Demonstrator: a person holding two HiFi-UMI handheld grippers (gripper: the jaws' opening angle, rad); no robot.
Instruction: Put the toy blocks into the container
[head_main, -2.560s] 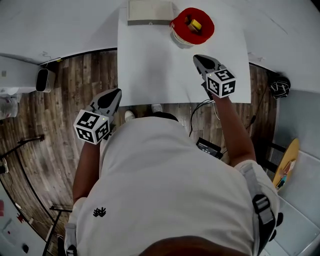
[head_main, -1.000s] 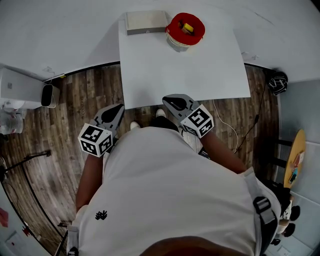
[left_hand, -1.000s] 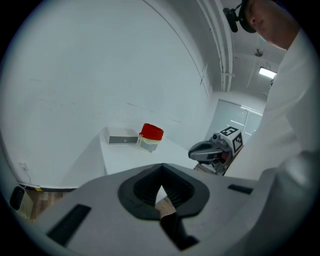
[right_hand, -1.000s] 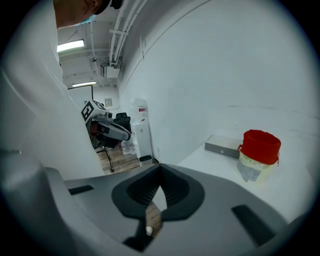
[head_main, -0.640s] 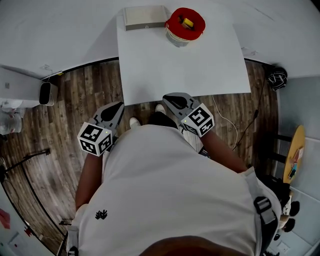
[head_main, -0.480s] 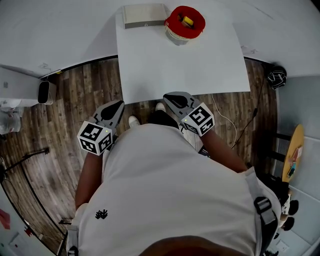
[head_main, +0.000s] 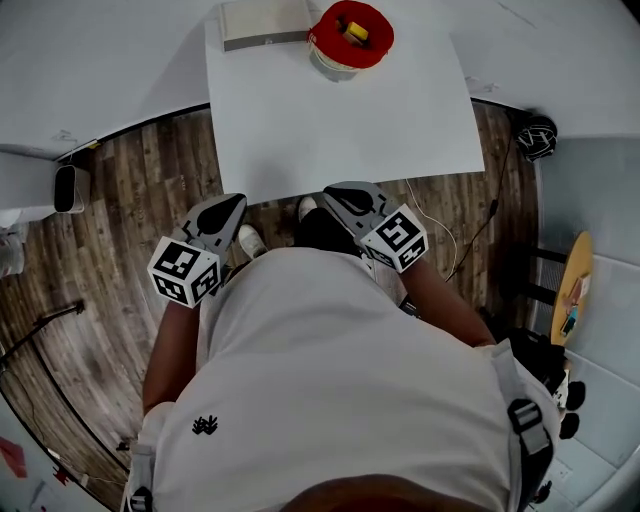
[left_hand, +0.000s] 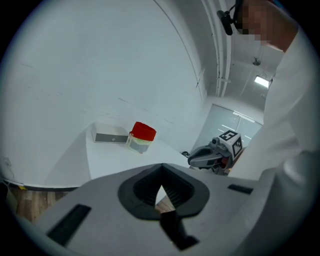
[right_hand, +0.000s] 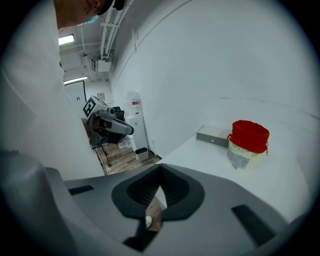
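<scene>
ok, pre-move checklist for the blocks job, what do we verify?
1. Left gripper free: ok, jaws together, nothing between them.
2. Right gripper free: ok, jaws together, empty.
3. Container upright and open: ok, at the far end of the table, beside the grey box.
4. Yellow block inside the container: ok.
5. Loose blocks left to pick: cannot tell; none shows on the table.
6. Grippers near the container: not ok, both at the table's near edge by the person's body.
</scene>
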